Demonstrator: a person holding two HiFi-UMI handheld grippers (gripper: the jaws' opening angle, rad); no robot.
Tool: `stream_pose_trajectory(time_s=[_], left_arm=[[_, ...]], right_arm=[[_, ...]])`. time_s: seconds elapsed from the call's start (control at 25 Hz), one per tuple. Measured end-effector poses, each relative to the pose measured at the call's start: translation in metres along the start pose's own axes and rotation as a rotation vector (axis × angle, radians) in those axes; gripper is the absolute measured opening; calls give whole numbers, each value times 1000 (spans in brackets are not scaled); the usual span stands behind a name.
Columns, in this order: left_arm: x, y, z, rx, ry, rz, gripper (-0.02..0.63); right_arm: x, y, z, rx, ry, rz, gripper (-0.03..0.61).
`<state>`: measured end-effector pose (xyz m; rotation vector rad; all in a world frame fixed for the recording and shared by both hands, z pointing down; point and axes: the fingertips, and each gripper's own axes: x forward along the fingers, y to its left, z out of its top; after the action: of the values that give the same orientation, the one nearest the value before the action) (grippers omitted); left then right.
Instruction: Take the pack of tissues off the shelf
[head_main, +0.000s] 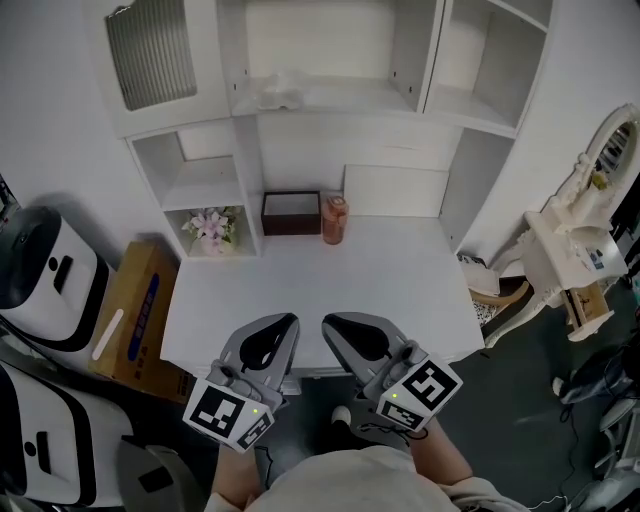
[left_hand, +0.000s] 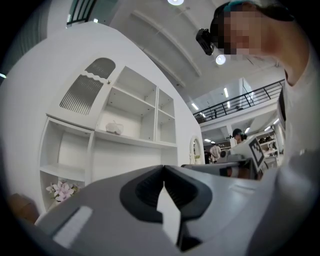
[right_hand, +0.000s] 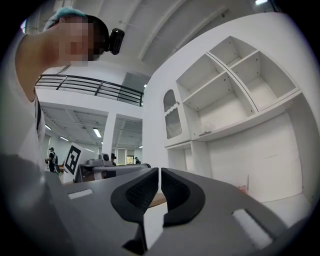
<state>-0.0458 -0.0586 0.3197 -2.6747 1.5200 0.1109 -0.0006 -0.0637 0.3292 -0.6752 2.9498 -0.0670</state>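
Observation:
A small clear-wrapped pack of tissues (head_main: 277, 93) lies on the middle shelf of the white shelf unit (head_main: 330, 100), left of centre; it also shows as the tissue pack (left_hand: 115, 127) and the tissue pack (right_hand: 205, 132) in the gripper views. My left gripper (head_main: 290, 322) is held low at the desk's near edge, far below the pack, shut with nothing in it. Beside it my right gripper (head_main: 329, 323) is also shut and empty. Both point toward the shelf unit, with the jaws meeting tip to tip.
On the white desk (head_main: 320, 290) at the back stand a dark brown box (head_main: 291, 213), an orange jar (head_main: 334, 219) and pink flowers (head_main: 211, 226) in a low cubby. A cardboard box (head_main: 135, 310) sits on the floor left; a white ornate chair (head_main: 575, 250) stands right.

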Motion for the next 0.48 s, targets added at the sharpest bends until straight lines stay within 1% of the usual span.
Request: stream_pose_trajectory(time_s=[0.2,0.48], left_arm=[[26,22,6,-19,-15,30,2],[63,42,8,3,-17,63,2]], right_arm=[[20,-29,6,-3,1,33,14],[38,-69,14,-2,-12,65,14]])
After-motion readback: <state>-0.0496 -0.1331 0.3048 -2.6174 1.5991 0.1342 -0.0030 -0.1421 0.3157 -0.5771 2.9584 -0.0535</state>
